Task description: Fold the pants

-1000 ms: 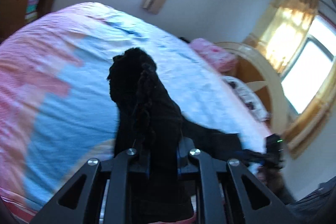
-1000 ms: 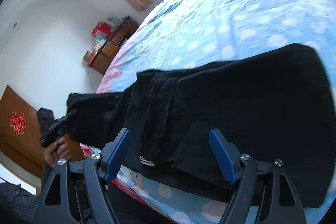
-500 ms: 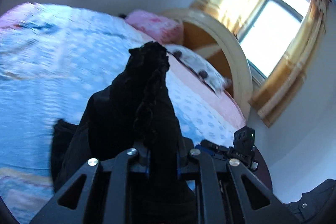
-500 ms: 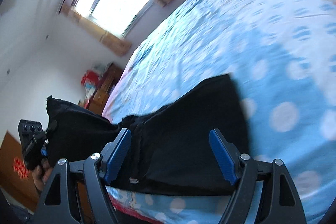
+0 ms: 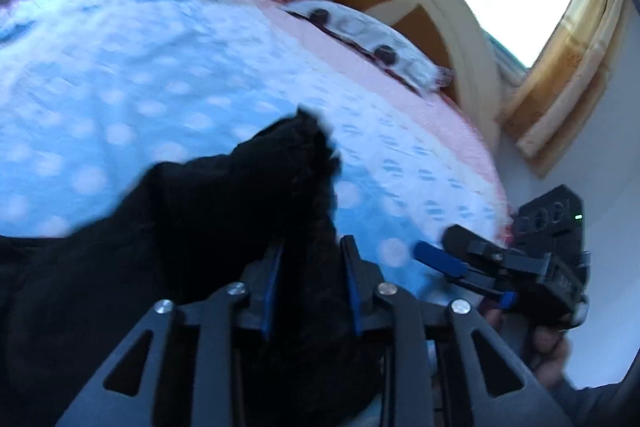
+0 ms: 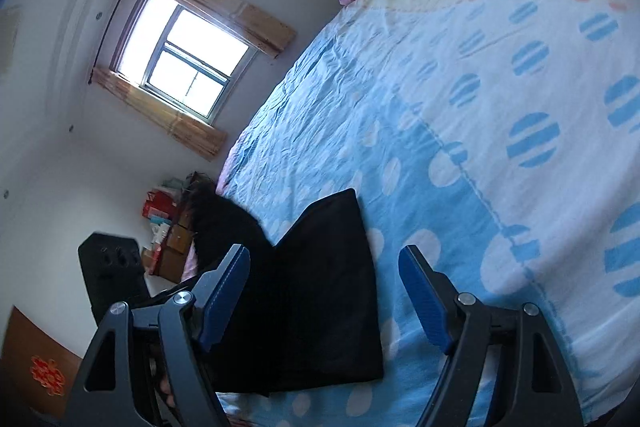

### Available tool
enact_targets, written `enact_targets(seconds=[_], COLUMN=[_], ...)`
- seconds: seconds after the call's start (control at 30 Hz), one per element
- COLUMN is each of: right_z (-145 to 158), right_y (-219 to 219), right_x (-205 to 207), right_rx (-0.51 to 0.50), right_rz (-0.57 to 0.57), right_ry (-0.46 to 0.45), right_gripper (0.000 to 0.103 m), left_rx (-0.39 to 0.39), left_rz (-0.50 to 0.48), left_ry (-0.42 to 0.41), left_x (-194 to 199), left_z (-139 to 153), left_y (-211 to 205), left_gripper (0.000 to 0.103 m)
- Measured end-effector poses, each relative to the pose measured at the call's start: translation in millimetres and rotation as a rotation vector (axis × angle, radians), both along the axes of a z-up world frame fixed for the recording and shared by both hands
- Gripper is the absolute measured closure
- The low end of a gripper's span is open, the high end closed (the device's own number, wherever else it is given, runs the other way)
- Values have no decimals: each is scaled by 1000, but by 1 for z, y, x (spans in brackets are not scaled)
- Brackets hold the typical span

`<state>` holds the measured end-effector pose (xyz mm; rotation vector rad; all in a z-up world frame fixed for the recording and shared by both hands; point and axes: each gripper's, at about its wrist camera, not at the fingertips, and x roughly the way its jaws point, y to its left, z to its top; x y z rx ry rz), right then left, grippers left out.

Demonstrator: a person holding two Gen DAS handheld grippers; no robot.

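While the left hand-held gripper point(image 5: 308, 279) has a bunched end of the black pants point(image 5: 224, 227) between its blue pads point(image 5: 269, 291), its jaws are opening, so the cloth sits loosely there and the pads no longer seem to press it. The step in hand looks like a lengthwise fold being laid down: the carried end has been brought over the rest of the pants, which lie ahead of and to the left of this gripper on the bed point(image 5: 120, 67). From the right hand-held gripper point(image 6: 324, 295), the pants point(image 6: 320, 291) lie flat on the bed point(image 6: 480, 107) just ahead, between and beyond its wide-open jaws, which hold nothing; the doubled panel looks fairly square. Next, by my reading, the left gripper should let the end drop fully and draw back without dragging it, and the right could press or smooth the layers. The risk is the bunched end catching on a pad and pulling the fold askew.
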<state>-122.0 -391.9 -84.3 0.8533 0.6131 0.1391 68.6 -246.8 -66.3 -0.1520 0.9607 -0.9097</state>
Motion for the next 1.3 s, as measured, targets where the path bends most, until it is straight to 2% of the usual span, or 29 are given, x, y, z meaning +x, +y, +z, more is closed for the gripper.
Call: enact_targets(seconds=[0.03, 0.07, 0.13, 0.17, 0.27, 0.37, 0.47, 0.5, 0.57, 0.6, 0.7, 0.77, 0.87, 0.93, 1.07, 1.13, 1.17, 1.23, 1.3], right_z=[1, 1, 2, 2, 4, 13, 27, 31, 29, 27, 24, 20, 16, 18, 34, 40, 35, 24, 9], right_y=[-1, -2, -4, -4, -1, 15, 46, 59, 71, 74, 81, 89, 96, 96, 96, 104, 111, 112, 109], right_x=[-2, -3, -5, -5, -5, -2, 5, 11, 20, 21, 13, 5, 3, 5, -4, -7, -3, 3, 9], right_rx=[-12, -28, -45, -50, -75, -80, -151, -220, -329, -350, -345, -391, -410, -441, -460, -489, -519, -533, -537], right_rz=[-10, -25, -47, -50, -44, 16, 139, 174, 175, 195, 273, 300, 317, 279, 237, 276, 310, 307, 294], right_ry=[-5, -9, -17, -19, -21, -55, -89, -67, -11, 4, 16, 27, 45, 50, -4, -31, 17, 75, 136], right_gripper=[25, 25, 25, 25, 25, 25, 25, 25, 25, 25, 29, 40, 41, 41, 41, 41, 41, 41, 46], left_rx=[-25, -26, -18, -16, 78, 220, 278, 283, 270, 267, 266, 277, 258, 255, 260, 279, 289, 289, 284], left_rz=[-26, -36, -42, -40, -7, 78, 174, 205, 253, 272, 312, 328, 326, 317, 310, 312, 314, 314, 317], left_ry=[8, -21, -111, -149, -229, -324, -328, -309, -262, -251, -247, -257, -229, -236, -278, -295, -309, -311, -305], left_x=[-5, -10, -20, -25, -30, -35, -37, -37, -37, -37, -42, -44, -43, -45, -51, -54, -55, -56, -56], left_z=[4, 10, 23, 28, 34, 26, 14, 8, -1, -4, -14, -21, -29, -29, -26, -28, -28, -28, -29], left_y=[-3, -4, -4, -1, 17, 44, 79, 92, 115, 122, 140, 143, 144, 143, 144, 144, 144, 145, 147], left_gripper=[66, 52, 31, 29, 29, 29, 27, 26, 26, 26, 26, 23, 23, 23, 23, 23, 23, 23, 21])
